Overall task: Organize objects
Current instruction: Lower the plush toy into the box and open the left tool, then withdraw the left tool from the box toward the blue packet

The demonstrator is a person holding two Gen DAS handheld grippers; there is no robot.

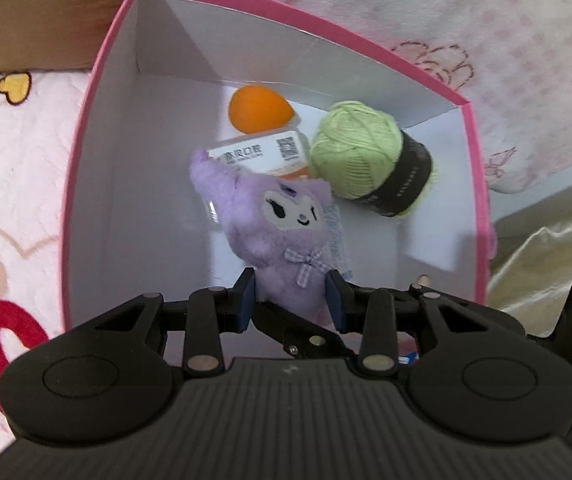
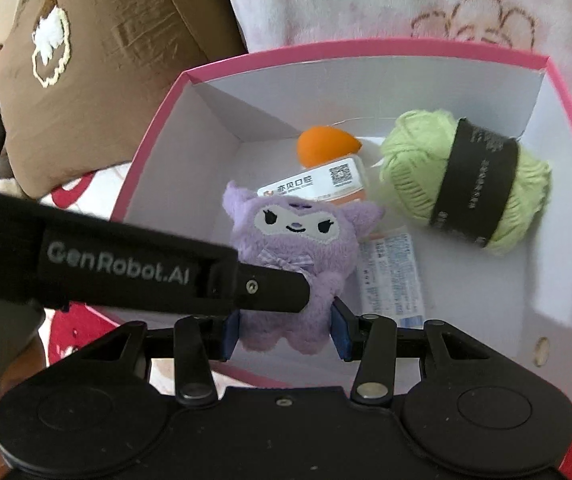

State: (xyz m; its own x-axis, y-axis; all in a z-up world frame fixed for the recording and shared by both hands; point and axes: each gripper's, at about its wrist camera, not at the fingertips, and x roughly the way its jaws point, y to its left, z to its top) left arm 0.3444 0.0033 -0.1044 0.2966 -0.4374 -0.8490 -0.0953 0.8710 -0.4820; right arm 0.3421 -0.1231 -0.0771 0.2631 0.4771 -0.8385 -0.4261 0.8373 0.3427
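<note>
Pink box point(image 1: 85, 184), white inside, below both tongs. Purple plush toy point(image 1: 281, 240): pinched at its lower body by left gripper point(image 1: 292, 300) and right gripper point(image 2: 286, 326) together. Beyond the fingertips: orange bottle point(image 1: 259, 110), touching the plush; green yarn ball point(image 1: 360, 152) just right of it.

The pink box point(image 1: 85, 152) is standing open on top. The left side of its white floor is lying bare. The green yarn ball point(image 1: 366, 156) is filling the right side, and the orange bottle point(image 1: 261, 120) is blocking the back.
</note>
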